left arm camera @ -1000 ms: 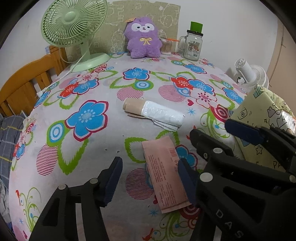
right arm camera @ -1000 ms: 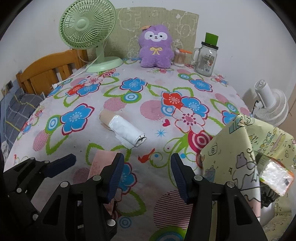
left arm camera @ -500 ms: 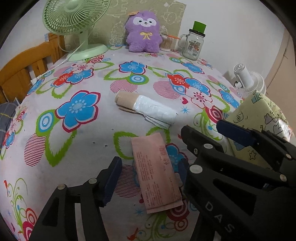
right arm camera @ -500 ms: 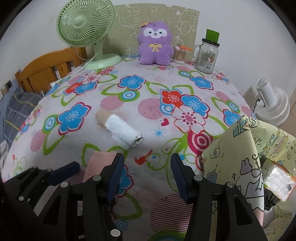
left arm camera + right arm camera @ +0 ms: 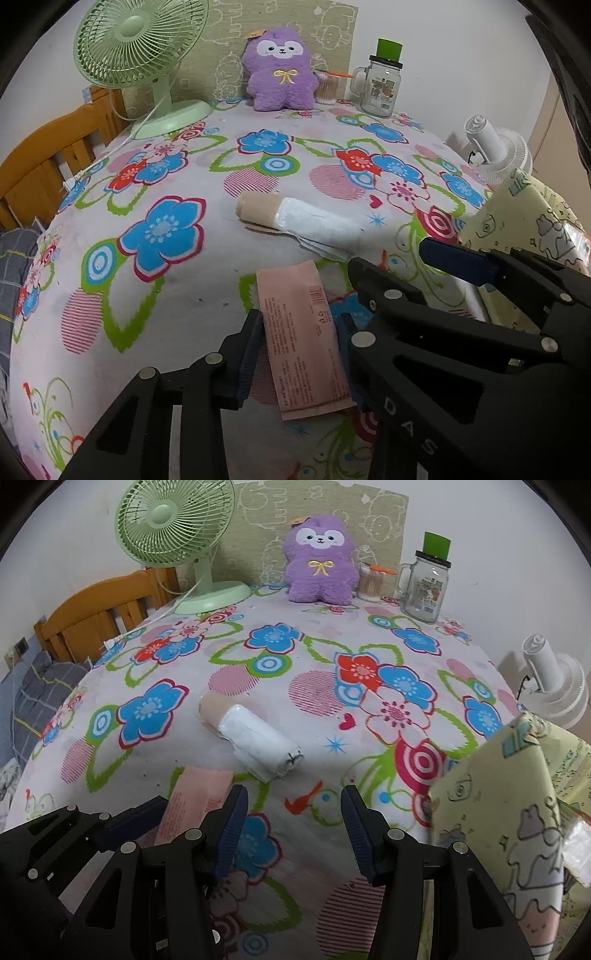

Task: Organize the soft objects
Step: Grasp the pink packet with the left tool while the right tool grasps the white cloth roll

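Note:
A flat pink packet (image 5: pixel 301 332) lies on the flowered tablecloth (image 5: pixel 166 295) near the front edge. My left gripper (image 5: pixel 299 350) straddles it, jaws closing, and both pads touch its long edges. In the right wrist view the packet (image 5: pixel 195 794) pokes out from behind the left finger of my right gripper (image 5: pixel 291 823), which stands open over bare cloth. Beyond lies a white roll with a beige end (image 5: pixel 306 221), lying on its side. A purple plush toy (image 5: pixel 280 74) sits at the far edge.
A yellow cartoon-print bag (image 5: pixel 517 812) stands open at the right with a clear-wrapped pack inside. A green desk fan (image 5: pixel 140 55), a glass jar with a green lid (image 5: pixel 380 85) and a cotton-swab cup line the back. A wooden chair (image 5: pixel 37 158) is on the left, a white fan (image 5: pixel 554 686) on the right.
My left gripper's jaws have narrowed from wide apart until the pads meet the pink packet's edges. The right gripper keeps the same opening and has barely shifted.

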Demonstrator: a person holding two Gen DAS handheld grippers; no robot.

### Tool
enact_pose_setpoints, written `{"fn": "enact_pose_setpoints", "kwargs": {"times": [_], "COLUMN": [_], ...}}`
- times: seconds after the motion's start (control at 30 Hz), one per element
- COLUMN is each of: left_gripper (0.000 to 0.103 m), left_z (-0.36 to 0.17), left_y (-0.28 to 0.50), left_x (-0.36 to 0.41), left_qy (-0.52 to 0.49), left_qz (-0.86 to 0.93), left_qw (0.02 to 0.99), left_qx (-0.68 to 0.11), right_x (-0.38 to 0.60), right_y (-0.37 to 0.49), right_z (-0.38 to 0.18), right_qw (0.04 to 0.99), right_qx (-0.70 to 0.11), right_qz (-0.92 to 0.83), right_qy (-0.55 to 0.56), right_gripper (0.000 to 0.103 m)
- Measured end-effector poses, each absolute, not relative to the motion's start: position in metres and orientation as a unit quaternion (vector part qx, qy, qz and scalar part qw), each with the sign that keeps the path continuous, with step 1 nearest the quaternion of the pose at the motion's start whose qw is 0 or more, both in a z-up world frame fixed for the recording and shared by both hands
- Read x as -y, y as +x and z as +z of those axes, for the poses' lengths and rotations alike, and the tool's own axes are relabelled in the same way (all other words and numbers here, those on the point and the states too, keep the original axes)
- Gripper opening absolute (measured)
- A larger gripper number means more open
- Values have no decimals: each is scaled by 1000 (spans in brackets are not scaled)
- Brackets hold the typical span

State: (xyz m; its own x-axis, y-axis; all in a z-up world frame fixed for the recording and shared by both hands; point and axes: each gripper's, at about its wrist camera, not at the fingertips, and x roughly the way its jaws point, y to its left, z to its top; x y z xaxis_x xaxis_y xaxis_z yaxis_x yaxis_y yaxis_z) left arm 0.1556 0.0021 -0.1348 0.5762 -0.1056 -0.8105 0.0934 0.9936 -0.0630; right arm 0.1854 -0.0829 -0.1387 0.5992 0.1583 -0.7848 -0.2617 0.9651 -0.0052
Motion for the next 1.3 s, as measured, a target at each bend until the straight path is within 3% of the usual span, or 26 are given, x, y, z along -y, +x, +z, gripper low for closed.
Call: {"fn": "enact_pose_setpoints", "kwargs": {"times": [1.0, 1.1, 1.3], "left_gripper": [42, 42, 42], "left_z": [-138, -138, -138], "left_y": [196, 196, 193], "left_x": [-29, -28, -27], "left_qy": [12, 15, 19], "left_qz": [-24, -24, -27], "left_qw": [888, 889, 889], "left_qx": [-459, -457, -457], "right_x": [52, 51, 53], "right_y": [241, 244, 240], "right_z": [-152, -156, -156], "right_qw": [883, 878, 876], "right_qx": [-433, -442, -448], "right_qz": [178, 181, 177], "right_qy": [-33, -28, -24], "right_gripper": [56, 44, 30]}}
